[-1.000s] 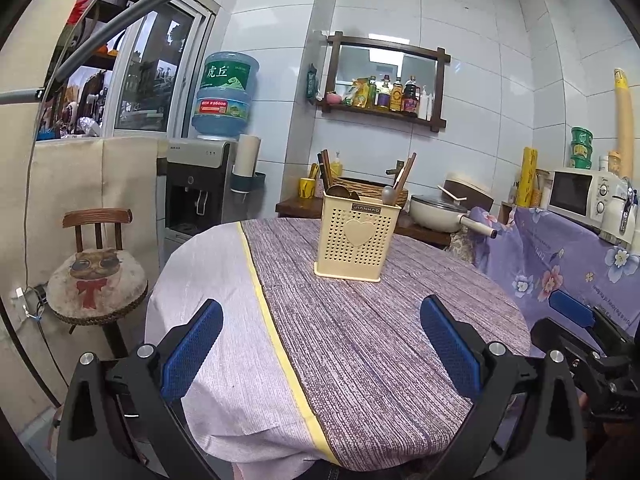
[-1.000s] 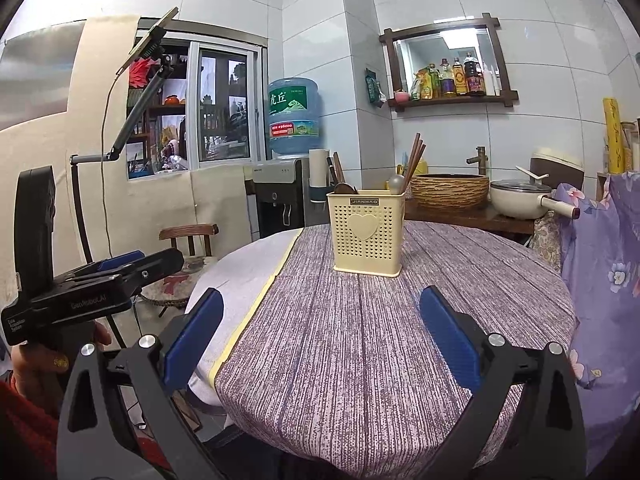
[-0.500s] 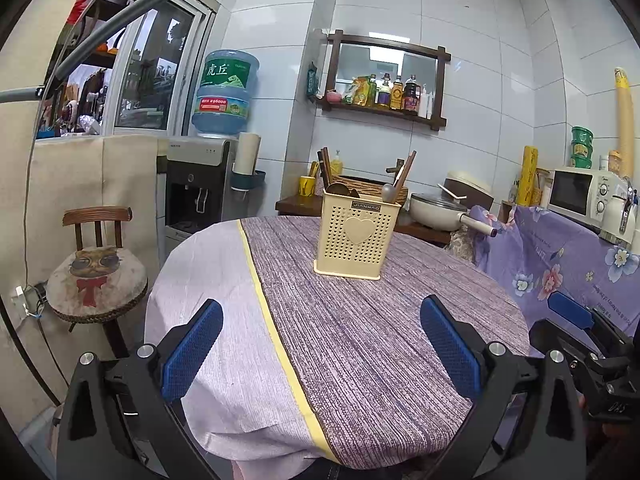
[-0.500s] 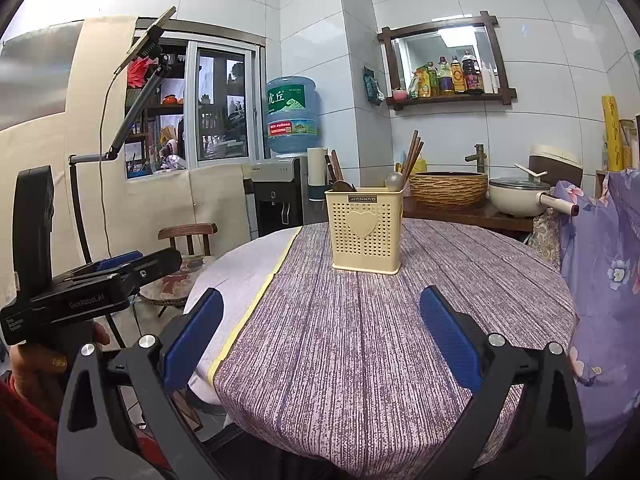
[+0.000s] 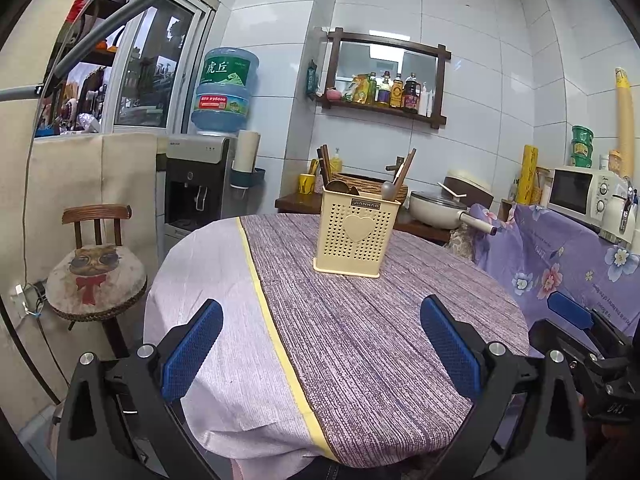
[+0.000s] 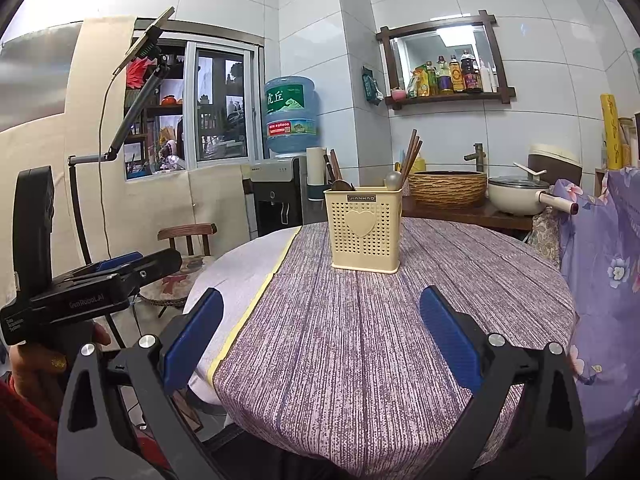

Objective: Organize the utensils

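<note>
A cream perforated utensil holder (image 5: 357, 236) with a heart on its front stands upright on the round table's purple cloth (image 5: 360, 340). It holds chopsticks (image 5: 405, 168), a spoon (image 5: 388, 190) and dark wooden utensils. It also shows in the right wrist view (image 6: 365, 233). My left gripper (image 5: 320, 344) is open and empty, over the table's near edge, well short of the holder. My right gripper (image 6: 320, 340) is open and empty, also short of the holder. The left gripper's body (image 6: 92, 288) shows at the left of the right wrist view.
A wooden chair (image 5: 94, 268) stands left of the table. A water dispenser (image 5: 200, 184) is behind it. A counter with a basket (image 6: 447, 189), a pot (image 5: 436, 208) and a microwave (image 5: 580, 196) lies behind and right. A purple floral cloth (image 5: 568, 256) hangs at the right.
Both views have shifted slightly, so the holder sits a little higher in frame. Both grippers stay open and empty.
</note>
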Tool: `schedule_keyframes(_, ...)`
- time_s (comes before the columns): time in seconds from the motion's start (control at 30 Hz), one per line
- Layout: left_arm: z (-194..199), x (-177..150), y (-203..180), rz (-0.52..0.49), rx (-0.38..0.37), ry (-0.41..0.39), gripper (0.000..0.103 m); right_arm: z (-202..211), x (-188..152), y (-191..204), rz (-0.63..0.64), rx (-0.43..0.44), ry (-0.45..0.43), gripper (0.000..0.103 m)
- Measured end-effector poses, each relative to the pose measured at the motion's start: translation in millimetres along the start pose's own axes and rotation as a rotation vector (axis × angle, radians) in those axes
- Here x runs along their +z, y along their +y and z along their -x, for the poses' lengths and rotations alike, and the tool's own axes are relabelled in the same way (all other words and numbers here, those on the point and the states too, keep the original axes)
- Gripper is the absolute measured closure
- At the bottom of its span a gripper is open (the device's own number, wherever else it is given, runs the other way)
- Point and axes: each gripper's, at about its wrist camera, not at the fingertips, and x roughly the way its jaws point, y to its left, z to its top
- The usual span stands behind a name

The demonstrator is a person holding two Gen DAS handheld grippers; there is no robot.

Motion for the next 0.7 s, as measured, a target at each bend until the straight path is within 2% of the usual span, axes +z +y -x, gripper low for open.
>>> schedule_keyframes(0.7,-0.8,-1.4,0.3,-0.001,0.036,0.013,0.005,-2.1,-3.9,-0.2,-0.01,-0.001,0.006,0.006)
